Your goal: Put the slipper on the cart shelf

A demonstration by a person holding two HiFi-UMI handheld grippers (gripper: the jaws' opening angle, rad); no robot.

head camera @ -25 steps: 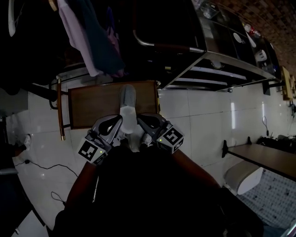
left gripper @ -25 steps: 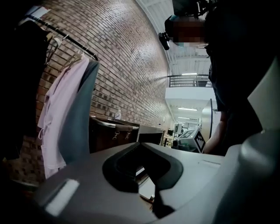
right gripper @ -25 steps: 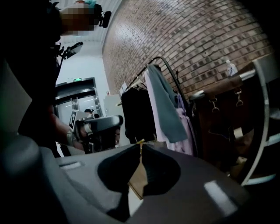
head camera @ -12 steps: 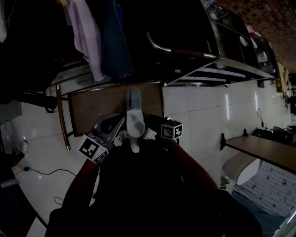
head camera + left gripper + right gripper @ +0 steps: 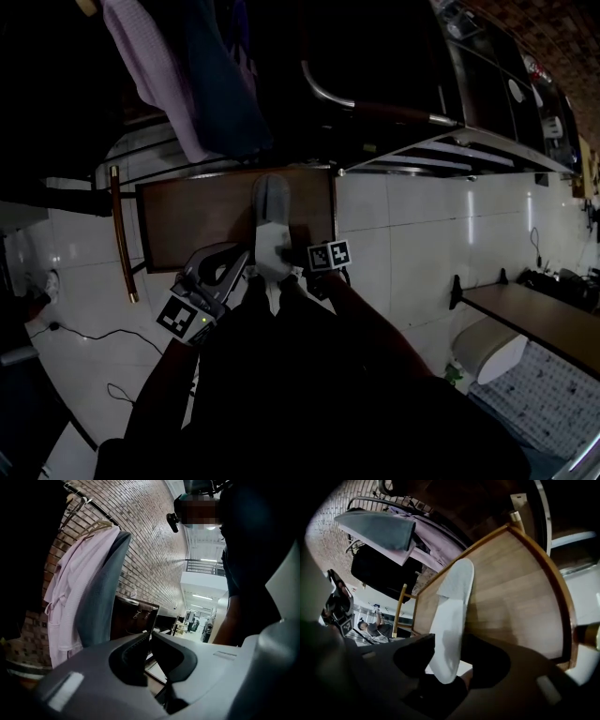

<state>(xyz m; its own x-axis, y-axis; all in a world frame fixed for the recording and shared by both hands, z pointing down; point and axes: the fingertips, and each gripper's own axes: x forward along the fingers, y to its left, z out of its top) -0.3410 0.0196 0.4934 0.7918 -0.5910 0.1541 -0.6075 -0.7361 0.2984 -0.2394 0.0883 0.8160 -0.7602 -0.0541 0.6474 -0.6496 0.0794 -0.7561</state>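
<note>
Entry: the slipper [image 5: 451, 606] lies lengthwise on the cart shelf [image 5: 515, 592], a brown wooden board with a raised golden rim [image 5: 555, 588]. Its grey-banded far end points away from us, toward the back of the board. Its pale heel end sticks out past the near edge, over the white tiled floor [image 5: 403, 225]. A soft shadow falls on the wood just beside the slipper. We cannot confirm from any view that the whole length rests flat on the board. The right gripper [image 5: 449, 639] has its jaws spread, one on either side of the heel end. They have just been opening. The slipper's edges run close along both dark pads, but we see no pad pressing in, so we record the slipper as between the jaws and not clamped. In the head view only this gripper's marker cube [image 5: 328, 255] shows clearly, just right of the heel. The left gripper [image 5: 150, 633] has its jaws brought together tip to tip, with nothing between them. From the head view it sits just left of the slipper's heel, at the near edge of the shelf, and we cannot tell whether it touches the slipper. Its own view looks out level at a pink robe [image 5: 70, 597] and a grey garment [image 5: 101, 583] hanging side by side before a brick wall [image 5: 150, 536].
</note>
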